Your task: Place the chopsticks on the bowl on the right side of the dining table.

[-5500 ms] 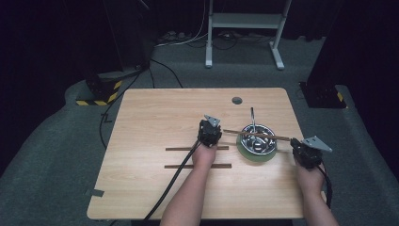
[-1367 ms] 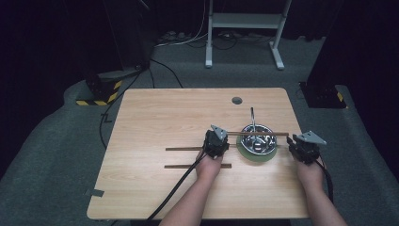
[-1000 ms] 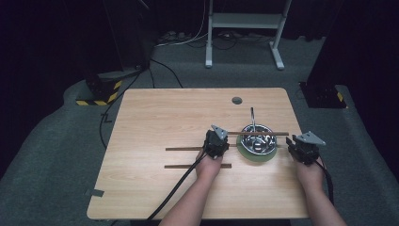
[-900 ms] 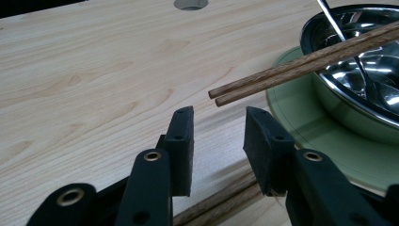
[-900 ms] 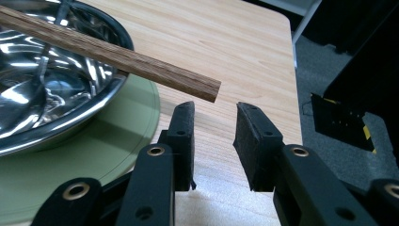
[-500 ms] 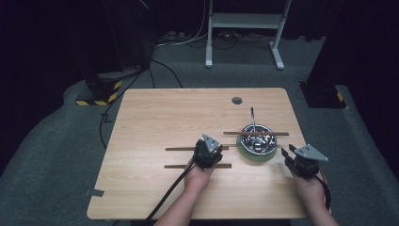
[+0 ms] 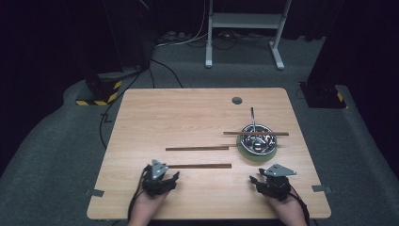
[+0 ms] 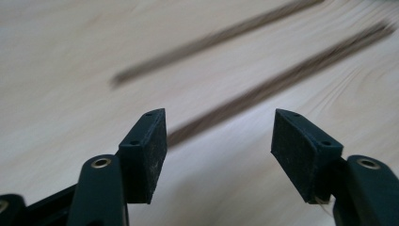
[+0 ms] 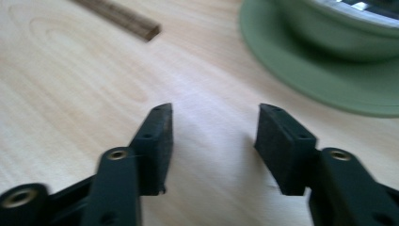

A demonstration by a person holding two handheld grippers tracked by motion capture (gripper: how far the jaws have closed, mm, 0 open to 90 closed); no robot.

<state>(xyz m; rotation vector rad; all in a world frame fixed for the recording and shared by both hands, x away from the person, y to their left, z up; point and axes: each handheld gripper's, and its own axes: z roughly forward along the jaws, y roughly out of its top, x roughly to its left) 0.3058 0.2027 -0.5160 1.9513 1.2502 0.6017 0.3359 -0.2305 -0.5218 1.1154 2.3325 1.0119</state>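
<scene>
High view: both tongs, left point(image 7: 162, 178) and right point(image 7: 270, 183), have drawn back to the worktop's point(image 7: 188, 113) near edge, jaws released and empty, leaving three chopsticks placed, one point(image 7: 256, 133) across the bowl point(image 7: 258, 139), so work looks finished.

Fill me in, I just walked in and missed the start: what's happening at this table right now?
A person sits at a wooden table with a two-jaw gripper in each hand. The left gripper and right gripper both rest near the table's near edge, jaws open and holding nothing. Two dark wooden sticks lie flat mid-table; the nearer one points toward the left gripper. A third stick lies across a metal bowl that sits on a green plate. Nothing is being handled at this moment.
</scene>
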